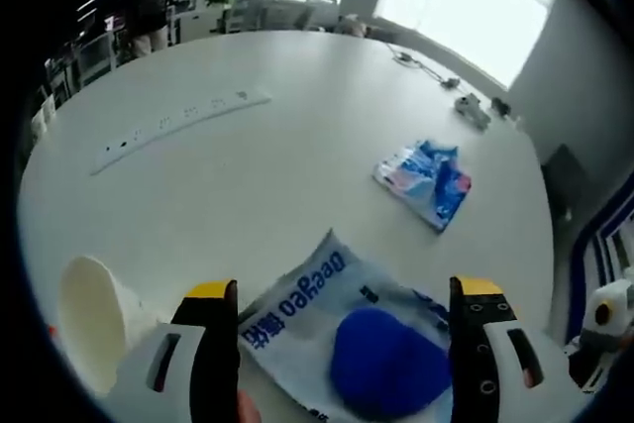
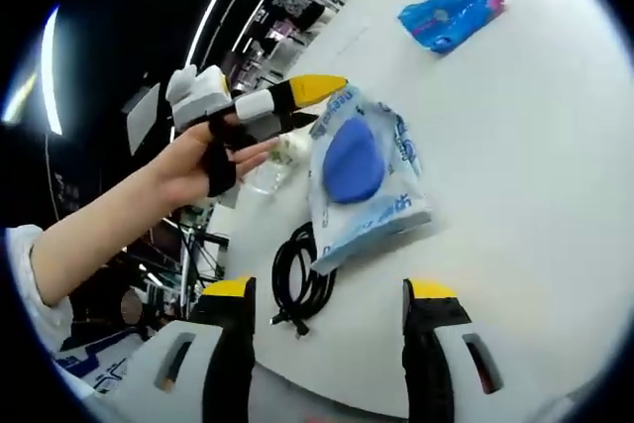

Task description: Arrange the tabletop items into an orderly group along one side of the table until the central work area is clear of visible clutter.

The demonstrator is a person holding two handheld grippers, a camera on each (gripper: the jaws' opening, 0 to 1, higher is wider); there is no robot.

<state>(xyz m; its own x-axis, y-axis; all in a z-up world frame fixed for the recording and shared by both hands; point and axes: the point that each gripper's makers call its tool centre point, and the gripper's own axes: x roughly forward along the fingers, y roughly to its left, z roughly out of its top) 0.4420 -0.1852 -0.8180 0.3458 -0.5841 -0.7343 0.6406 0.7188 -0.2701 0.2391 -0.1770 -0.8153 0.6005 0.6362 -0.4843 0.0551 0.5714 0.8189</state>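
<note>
on the white table (image 1: 297, 146), going left to right in the left gripper view: paper cup (image 1: 89, 319) lying on its side at the near edge, then the left gripper (image 1: 342, 354) with jaws spread wide and holding nothing, straddling the white printed pouch (image 1: 307, 294) with its blue round patch. farther right and well apart, toward the middle, a small blue snack packet (image 1: 426, 180); beyond that, small dark items near the far edge, too small to name.

in the right gripper view, left to right: a hand (image 2: 188, 170) carrying the left gripper (image 2: 297, 96) above the pouch's (image 2: 362, 185) edge, a coiled black cable (image 2: 297, 279) just beside the pouch, the right gripper (image 2: 327, 344) wide open and empty, and the snack packet (image 2: 451, 12) far off.

probably mid-gathering: cup, pouch and cable grouped at the near edge, snack packet left stranded centrally. next likely calls for closing on the pouch's thin edge to square it up, or reaching across for the snack packet; flat, slippery film, so a low pinch at a corner.
</note>
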